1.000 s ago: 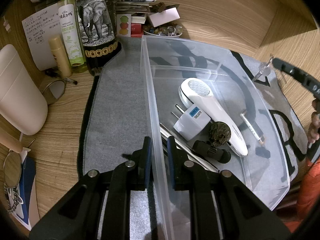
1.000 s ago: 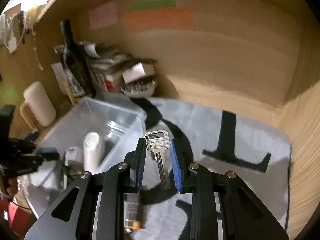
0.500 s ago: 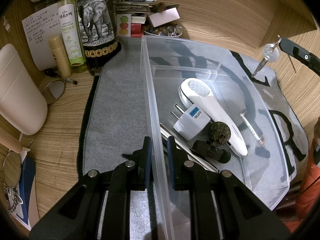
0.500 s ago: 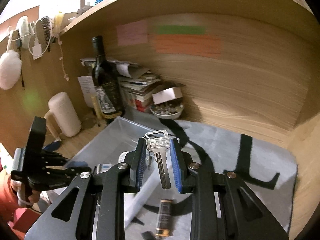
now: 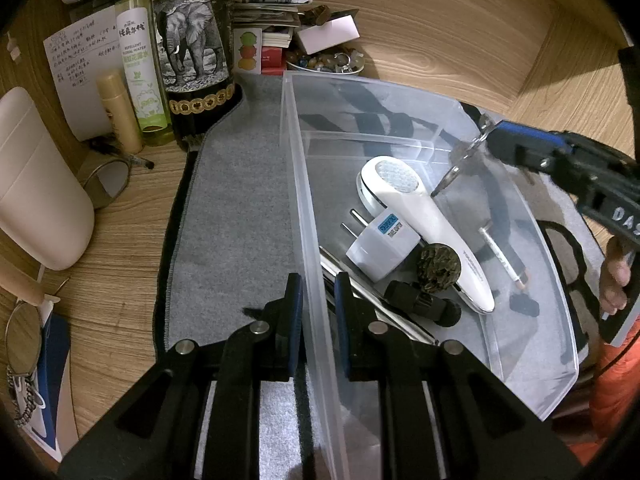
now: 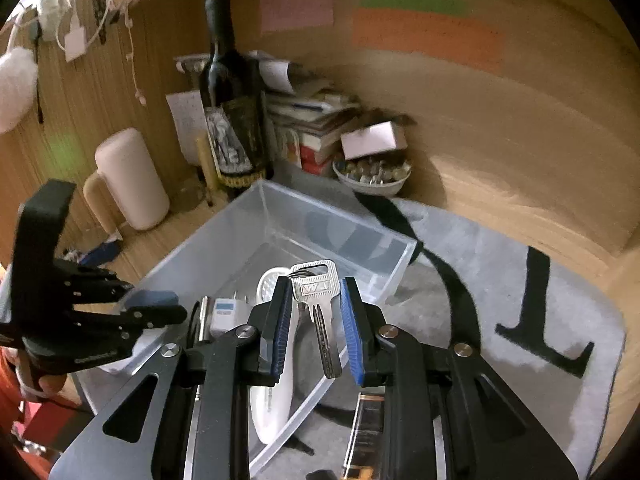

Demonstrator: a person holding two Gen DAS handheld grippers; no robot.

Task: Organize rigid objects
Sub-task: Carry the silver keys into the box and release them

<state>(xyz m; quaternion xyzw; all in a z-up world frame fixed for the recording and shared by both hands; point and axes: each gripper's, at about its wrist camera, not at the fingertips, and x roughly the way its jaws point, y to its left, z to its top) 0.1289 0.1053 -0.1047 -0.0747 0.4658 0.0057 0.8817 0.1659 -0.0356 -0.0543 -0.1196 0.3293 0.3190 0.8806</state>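
A clear plastic bin (image 5: 304, 184) sits on a grey mat. It holds a white handheld device (image 5: 424, 224), a white plug adapter (image 5: 380, 244), a dark pine cone (image 5: 438, 268), a black piece (image 5: 420, 304) and a thin pen (image 5: 502, 256). My left gripper (image 5: 316, 296) is shut on the bin's left wall. My right gripper (image 6: 314, 320) is shut on a silver key (image 6: 318, 304) and holds it above the bin (image 6: 320, 224). The key (image 5: 460, 164) also shows in the left wrist view, hanging over the bin's right side.
A wine bottle with an elephant label (image 5: 192, 68), a green spray bottle (image 5: 138, 60), a beige tube (image 5: 120, 112) and a white mug (image 5: 36, 184) stand at the left. A bowl of beads (image 5: 324, 62) and stacked papers sit behind the bin. A small amber object (image 6: 366, 432) lies on the mat.
My right gripper has carried the key leftward, from beyond the bin's right edge to above its inside. My left gripper has kept its hold on the bin wall.
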